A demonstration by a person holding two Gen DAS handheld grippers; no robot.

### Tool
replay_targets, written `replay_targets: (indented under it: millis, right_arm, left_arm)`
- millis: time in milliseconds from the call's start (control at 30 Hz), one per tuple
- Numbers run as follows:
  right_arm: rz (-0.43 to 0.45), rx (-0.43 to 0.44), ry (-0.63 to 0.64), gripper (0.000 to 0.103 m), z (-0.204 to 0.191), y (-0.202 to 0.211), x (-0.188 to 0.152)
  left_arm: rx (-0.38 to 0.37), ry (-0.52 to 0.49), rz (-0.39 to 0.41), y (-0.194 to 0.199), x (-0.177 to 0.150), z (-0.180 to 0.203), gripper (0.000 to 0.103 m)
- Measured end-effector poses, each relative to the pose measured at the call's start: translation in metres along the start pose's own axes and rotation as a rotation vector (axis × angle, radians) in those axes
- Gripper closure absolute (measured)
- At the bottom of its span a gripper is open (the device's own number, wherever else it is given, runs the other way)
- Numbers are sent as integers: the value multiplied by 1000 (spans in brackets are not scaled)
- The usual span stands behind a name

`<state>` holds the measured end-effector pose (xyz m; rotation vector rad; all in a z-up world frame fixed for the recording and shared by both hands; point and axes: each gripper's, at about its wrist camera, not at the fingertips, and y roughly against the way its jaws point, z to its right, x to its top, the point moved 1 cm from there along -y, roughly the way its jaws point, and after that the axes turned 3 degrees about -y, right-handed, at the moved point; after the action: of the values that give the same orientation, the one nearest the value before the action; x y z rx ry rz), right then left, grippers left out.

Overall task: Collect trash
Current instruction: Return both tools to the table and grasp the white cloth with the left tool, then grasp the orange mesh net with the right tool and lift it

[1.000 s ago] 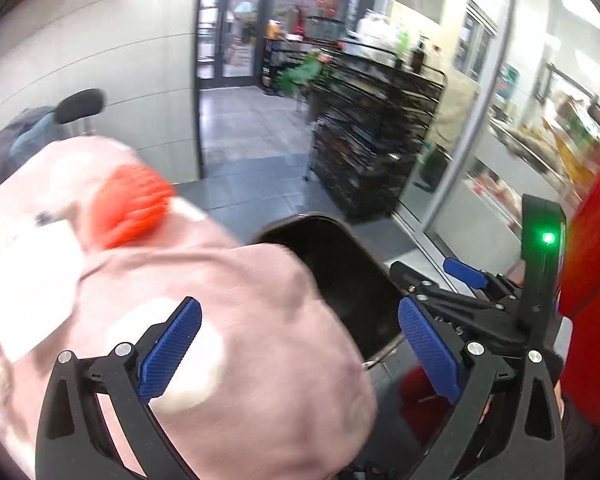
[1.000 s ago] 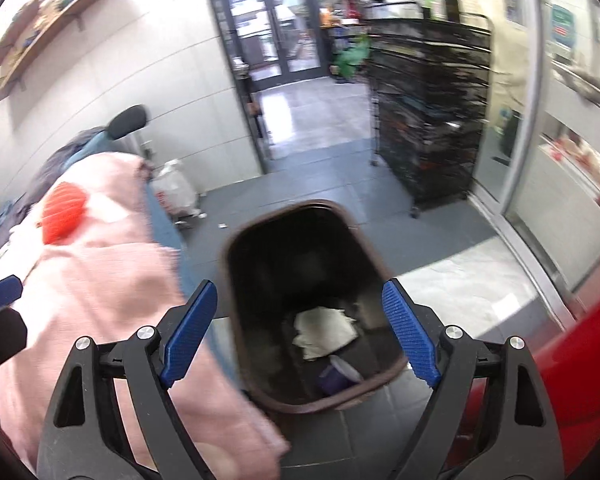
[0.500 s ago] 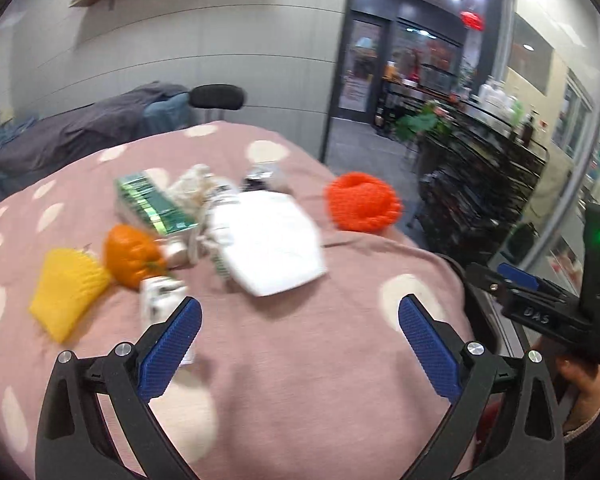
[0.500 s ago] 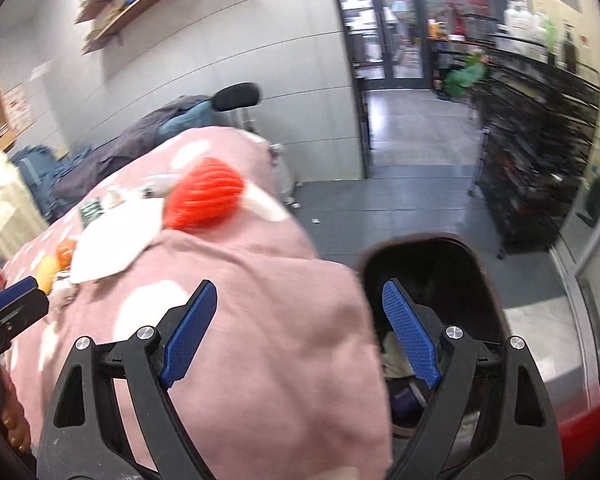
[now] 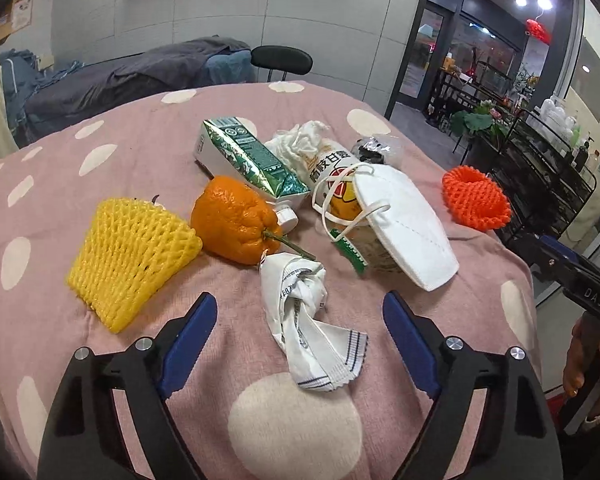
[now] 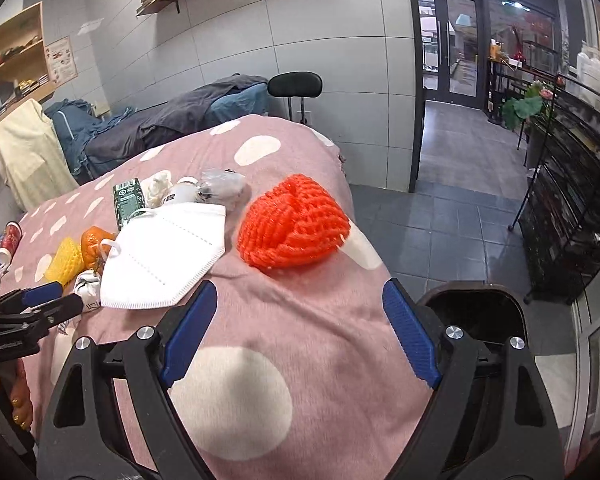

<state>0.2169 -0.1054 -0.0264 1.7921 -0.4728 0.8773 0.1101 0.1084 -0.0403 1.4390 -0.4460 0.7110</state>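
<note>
Several pieces of trash lie bunched mid-counter on the pink dotted cloth [image 5: 148,160]: crumpled white wrapper [image 5: 304,312] nearest, white face mask [image 5: 404,224], green carton [image 5: 244,156], orange fruit [image 5: 236,224], yellow foam net [image 5: 128,252]. An orange foam net [image 6: 292,228] sits apart near the edge. Left gripper [image 5: 296,344] straddles the wrapper from above, jaws just narrowing, nothing clamped, probably lining up a pick. Right gripper [image 6: 296,336] jaws wide, empty, close to the dark bin [image 6: 476,312] beside the counter.

Pink dotted cloth [image 5: 140,152]; mask [image 5: 404,220], orange [image 5: 232,220], wrappers [image 5: 304,312]
</note>
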Motion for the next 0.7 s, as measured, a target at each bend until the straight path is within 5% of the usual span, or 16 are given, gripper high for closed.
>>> replay_targets:
  millis: [267,533,700]
  right_arm:
    - [-23,5,23,19,-4,-17,9]
    - [-52,-13,44,21,-5,-39,21]
    - [-96,-26,50,54,-2,-57,27]
  left_arm:
    - [10,33,-51,-10,-6,-10,68]
    - [-55,73,-16,12,-17,-9,71]
    - [-75,63,8,23,-16,-4,71]
